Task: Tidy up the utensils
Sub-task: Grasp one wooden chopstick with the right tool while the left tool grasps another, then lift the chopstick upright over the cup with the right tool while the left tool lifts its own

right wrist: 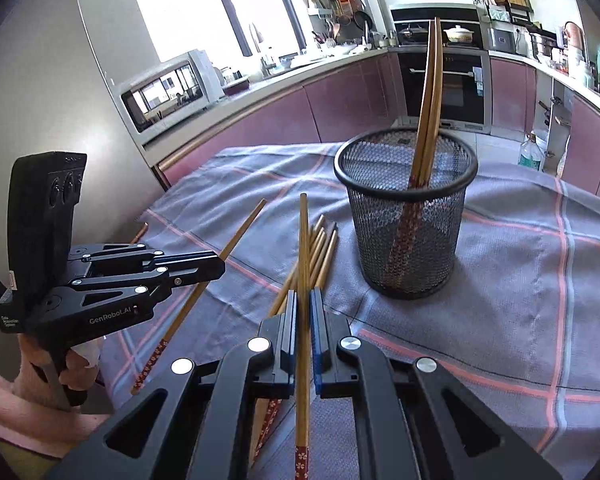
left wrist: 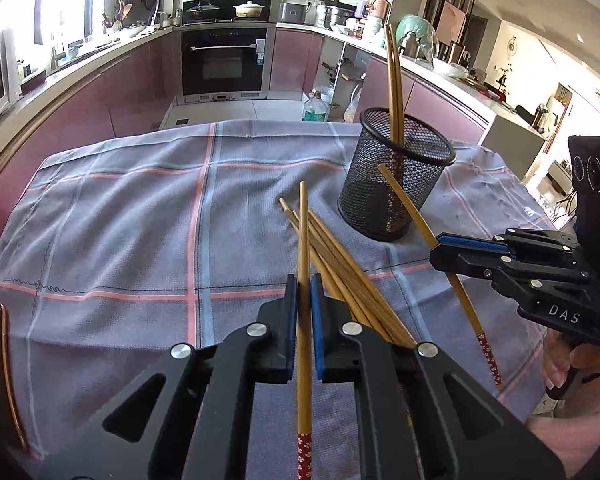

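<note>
A black mesh cup (left wrist: 399, 174) stands on the checked cloth and holds two wooden chopsticks (left wrist: 394, 88); it also shows in the right wrist view (right wrist: 406, 216). Several loose chopsticks (left wrist: 340, 264) lie in a pile on the cloth in front of the cup, seen too in the right wrist view (right wrist: 320, 248). My left gripper (left wrist: 304, 280) is shut on one chopstick (left wrist: 303, 232), held above the pile. My right gripper (right wrist: 304, 296) is shut on another chopstick (right wrist: 303, 240); it shows in the left wrist view (left wrist: 436, 250) to the right of the pile, with its chopstick (left wrist: 404, 200) slanting toward the cup.
A grey cloth with pink and blue lines (left wrist: 140, 220) covers the table. Kitchen counters, an oven (left wrist: 224, 60) and a microwave (right wrist: 168, 88) stand beyond the table's far edge. A dark object with a copper rim (left wrist: 0, 372) lies at the cloth's left edge.
</note>
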